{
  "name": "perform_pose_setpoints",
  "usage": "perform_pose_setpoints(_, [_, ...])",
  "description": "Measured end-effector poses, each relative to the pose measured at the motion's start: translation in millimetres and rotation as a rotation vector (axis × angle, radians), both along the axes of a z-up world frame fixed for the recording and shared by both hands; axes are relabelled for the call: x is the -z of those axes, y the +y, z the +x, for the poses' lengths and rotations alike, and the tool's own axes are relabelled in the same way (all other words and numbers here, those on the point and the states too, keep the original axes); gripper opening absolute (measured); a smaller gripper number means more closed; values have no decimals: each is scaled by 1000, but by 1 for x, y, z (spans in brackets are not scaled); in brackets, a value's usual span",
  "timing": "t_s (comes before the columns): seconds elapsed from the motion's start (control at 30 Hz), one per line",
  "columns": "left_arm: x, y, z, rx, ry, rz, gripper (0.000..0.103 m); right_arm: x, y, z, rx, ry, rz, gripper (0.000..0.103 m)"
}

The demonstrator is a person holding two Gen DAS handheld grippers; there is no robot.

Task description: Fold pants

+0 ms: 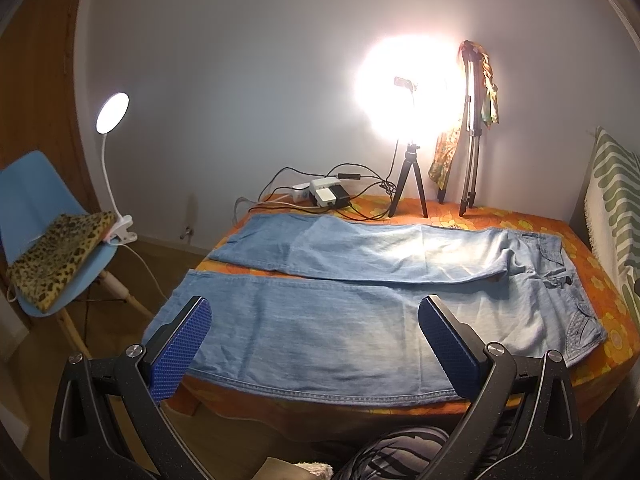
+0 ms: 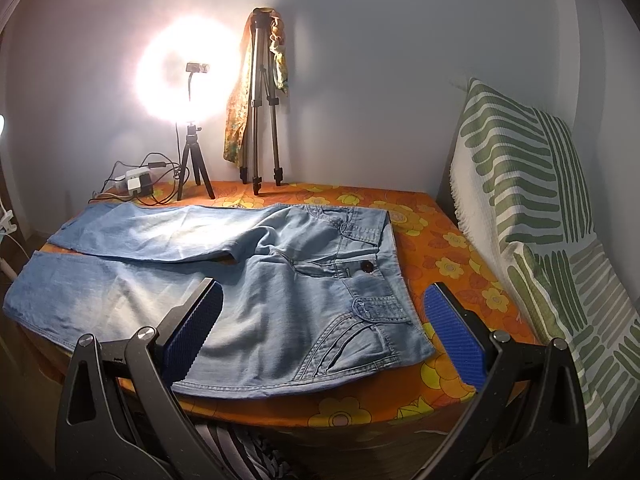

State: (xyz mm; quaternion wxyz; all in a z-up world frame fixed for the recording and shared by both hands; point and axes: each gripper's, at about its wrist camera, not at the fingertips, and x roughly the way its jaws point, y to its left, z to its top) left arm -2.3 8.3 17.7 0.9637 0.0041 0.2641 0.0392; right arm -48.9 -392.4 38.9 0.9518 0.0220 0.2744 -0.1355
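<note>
Light blue jeans (image 1: 340,320) lie flat and spread on a table with an orange flowered cloth (image 1: 532,220). The legs point left and lie apart; the waistband is at the right. My left gripper (image 1: 316,308) hovers open above the near leg, nothing between its blue pads (image 1: 180,352). In the right wrist view the jeans (image 2: 280,280) show their waistband, button and front pockets. My right gripper (image 2: 324,296) is open over the near hip and pocket, its right pad (image 2: 456,336) above the bare tablecloth (image 2: 440,248).
At the table's back stand a lit ring light on a small tripod (image 1: 408,184), a taller folded tripod (image 1: 472,132) with a scarf, and a power strip with cables (image 1: 324,196). A blue chair (image 1: 36,216) with a leopard-print cushion and clip lamp stands left. A green-striped cloth (image 2: 532,208) hangs right.
</note>
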Motion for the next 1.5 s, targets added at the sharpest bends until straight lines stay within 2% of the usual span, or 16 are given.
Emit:
perform_pose_setpoints(0.87, [-3, 7, -19, -7, -31, 25, 103, -4, 4, -16, -41, -28, -4, 102])
perform_pose_setpoints(0.97, [-1, 17, -20, -21, -20, 3, 103, -4, 2, -16, -67, -29, 15, 102])
perform_pose_setpoints(1.13, [2, 36, -23, -48, -11, -33, 95, -2, 2, -18, -105, -37, 13, 102])
perform_pose_setpoints(1.23, [5, 47, -22, -60, -2, -45, 91, -1, -1, -20, -130, -44, 50, 102])
perform_pose_setpoints(1.33, [7, 59, -22, -74, 17, -44, 88, 0, -7, -22, -151, -70, 85, 102])
perform_pose_setpoints(1.5, [5, 77, -14, -76, 45, -51, 87, -2, -11, -17, -184, -56, 85, 102])
